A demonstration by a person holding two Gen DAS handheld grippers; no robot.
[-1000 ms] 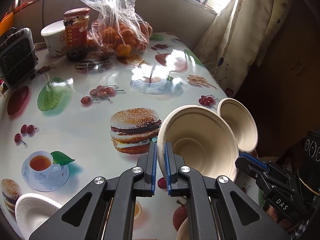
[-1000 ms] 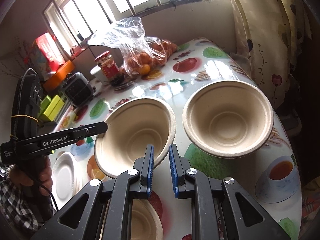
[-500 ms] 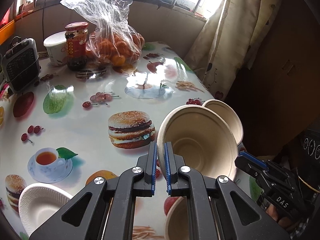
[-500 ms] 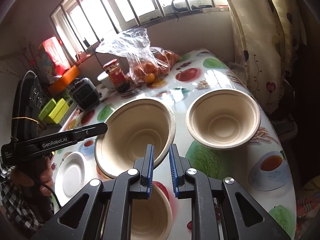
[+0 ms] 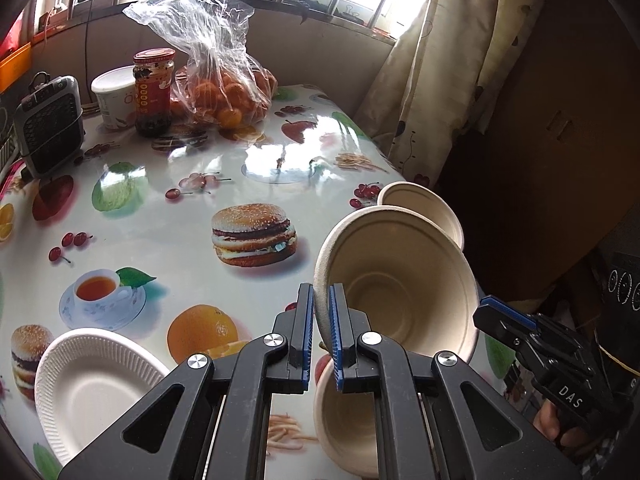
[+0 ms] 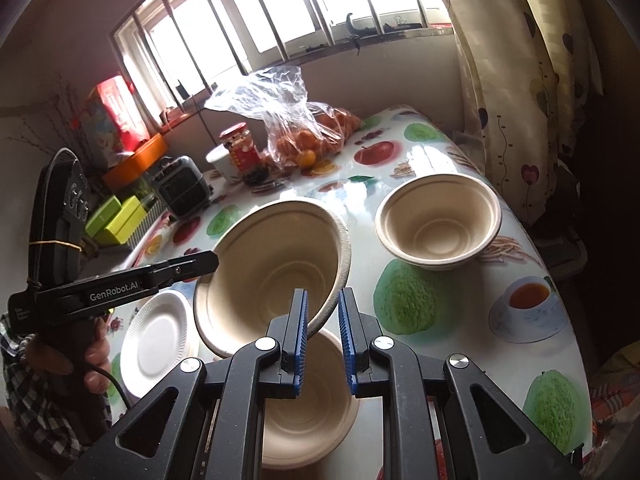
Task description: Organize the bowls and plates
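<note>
The left gripper [image 5: 321, 322] is clamped on the rim of a tilted bowl [image 5: 400, 292], held above a second bowl [image 6: 308, 396] at the bench [image 5: 160, 220] near edge. The right gripper's [image 6: 323, 344] fingers are spread, gripping nothing. A third bowl [image 6: 438, 226] rests by the right edge.

At the counter's [image 5: 168, 240] far edge stand a bag of oranges [image 5: 224, 92], a red-lidded jar [image 5: 153, 94], a white tub [image 5: 112, 96] and a small heater [image 5: 50, 124] toward the left corner.

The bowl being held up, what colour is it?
Pale beige, unpatterned; the held bowl shows best in the right wrist view.
</note>
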